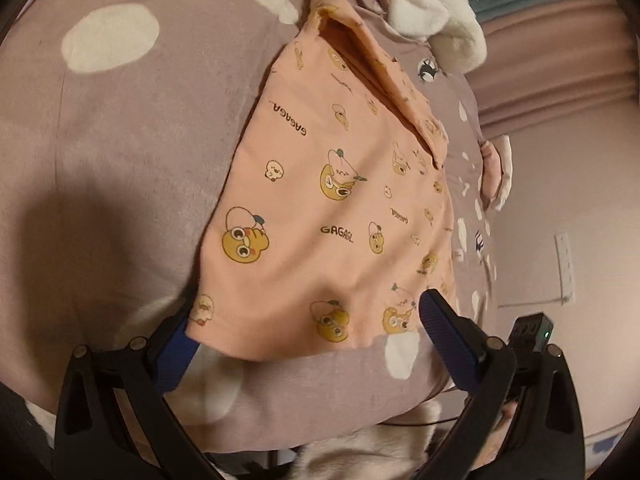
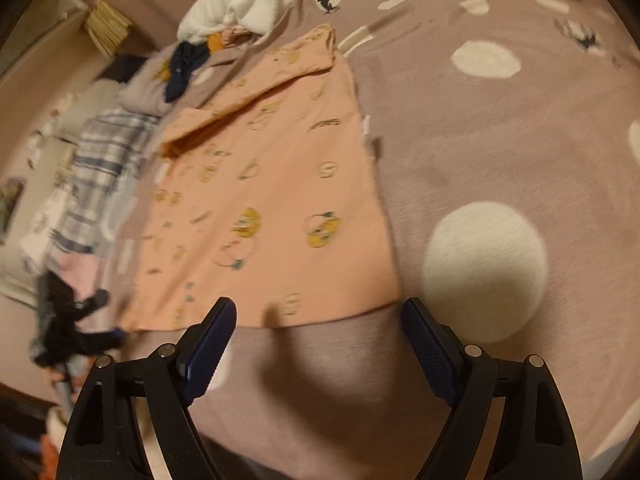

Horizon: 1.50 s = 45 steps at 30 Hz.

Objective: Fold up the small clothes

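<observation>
- Lying flat on the bed (image 1: 120, 128), the peach garment (image 1: 320, 200) runs with its long axis straight away from both grippers, its near hem crosswise in front of them.
- The left gripper (image 1: 308, 328) is wide apart, and it is the nearer one: the hem lies right between its fingertips, the left pad (image 1: 176, 356) tucked at the garment's near left corner, the right pad (image 1: 444, 332) over the hem's right end. Whether either pad presses the cloth cannot be told.
- The right gripper (image 2: 316, 320) is also wide apart and holds nothing; the same garment (image 2: 272, 200) lies ahead and to its left, the hem just beyond its fingertips, the near right corner close to its right pad (image 2: 428, 340).
- A flap of the garment (image 1: 384, 68) is turned over along the far right edge from the left gripper.
- Judged from this, the next fold likely takes the near hem and carries it forward along the long axis; the left gripper needs the shorter reach.
- A pile of other clothes (image 2: 224, 20) sits far ahead, beyond the garment.
</observation>
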### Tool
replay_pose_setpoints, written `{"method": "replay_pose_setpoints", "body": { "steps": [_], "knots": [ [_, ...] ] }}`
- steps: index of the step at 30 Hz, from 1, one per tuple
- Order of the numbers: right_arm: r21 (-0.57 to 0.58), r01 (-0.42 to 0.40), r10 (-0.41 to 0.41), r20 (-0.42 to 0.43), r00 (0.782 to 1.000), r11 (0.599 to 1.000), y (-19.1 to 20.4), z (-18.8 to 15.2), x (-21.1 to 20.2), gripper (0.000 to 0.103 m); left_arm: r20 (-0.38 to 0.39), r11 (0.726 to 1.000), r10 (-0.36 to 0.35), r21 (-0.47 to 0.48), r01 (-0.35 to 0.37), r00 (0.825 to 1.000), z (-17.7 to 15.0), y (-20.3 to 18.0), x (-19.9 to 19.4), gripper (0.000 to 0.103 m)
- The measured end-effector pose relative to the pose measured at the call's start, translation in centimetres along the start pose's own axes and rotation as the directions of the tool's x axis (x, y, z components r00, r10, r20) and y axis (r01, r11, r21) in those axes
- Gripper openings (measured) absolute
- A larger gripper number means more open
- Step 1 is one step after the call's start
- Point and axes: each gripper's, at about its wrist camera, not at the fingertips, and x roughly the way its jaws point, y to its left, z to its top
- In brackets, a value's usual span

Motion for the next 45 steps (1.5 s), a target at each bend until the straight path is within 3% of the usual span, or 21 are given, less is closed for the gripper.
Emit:
{"method": "replay_pose_setpoints", "body": {
  "steps": [1,4,6,9,10,11,12,14,19,25,33,39,45],
  "knots": [
    [0.018,-0.011,0.011,-0.004,1.000,1.000,-0.1,0.0,0.0,0.084,0.006,1.000,0.001,-0.007,-0.001,1.000,0.1,0.0,-0.1,0.099],
    [0.055,0.027,-0.026,-0.019,0.999,0.998,-0.4,0.1,0.2,0.069,0.022,0.998,0.052,-0.033,-0.052,0.998,0.0,0.2,-0.5,0.079],
    [0.072,0.025,-0.023,-0.025,0.999,0.997,-0.8,0.2,0.1,0.061,0.016,0.993,0.111,-0.030,-0.111,0.994,0.0,0.1,-0.6,0.058],
    [0.099,0.034,-0.032,-0.023,0.999,0.995,-1.5,0.2,-0.1,0.046,0.024,0.983,0.183,-0.030,-0.182,0.983,-0.1,0.2,-0.7,0.034],
    [0.100,0.044,-0.042,-0.022,0.999,0.994,-1.5,0.2,0.0,0.034,0.034,0.980,0.197,-0.042,-0.196,0.980,-0.1,0.3,-0.8,0.030],
    [0.105,0.061,-0.059,-0.022,0.998,0.993,-1.7,0.2,0.0,0.023,0.040,0.975,0.215,-0.059,-0.213,0.976,-0.1,0.6,-0.8,0.017],
    [0.118,0.075,-0.073,-0.025,0.997,0.990,-1.9,0.2,0.1,0.019,0.045,0.969,0.238,-0.077,-0.234,0.970,0.0,0.8,-0.8,0.004],
    [0.143,0.072,-0.072,-0.010,0.997,0.987,-2.4,0.3,0.1,0.009,0.056,0.965,0.247,-0.109,-0.240,0.967,0.0,1.3,-0.8,0.004],
    [0.161,0.036,-0.038,0.013,0.999,0.986,-2.5,0.8,-0.3,0.008,0.068,0.965,0.245,-0.115,-0.236,0.967,0.4,0.7,-1.2,0.004],
    [0.160,-0.021,0.012,0.062,0.998,0.987,-1.7,2.0,-1.3,0.007,0.107,0.981,0.167,-0.116,-0.155,0.980,1.5,-0.9,-2.3,0.004],
    [0.119,-0.106,0.090,0.136,0.987,0.987,0.3,5.3,-2.8,0.007,0.169,0.994,0.060,-0.099,-0.043,0.984,4.1,-4.4,-3.2,0.003],
    [0.094,-0.123,0.105,0.180,0.978,0.988,1.3,8.4,-3.8,0.007,0.215,0.992,-0.007,-0.122,0.034,0.977,7.0,-6.2,-3.4,0.003],
    [0.062,-0.121,0.106,0.212,0.972,0.991,2.7,13.2,-4.0,0.007,0.281,0.975,-0.099,-0.164,0.150,0.955,11.2,-7.4,-3.3,0.003]
  ]
}}
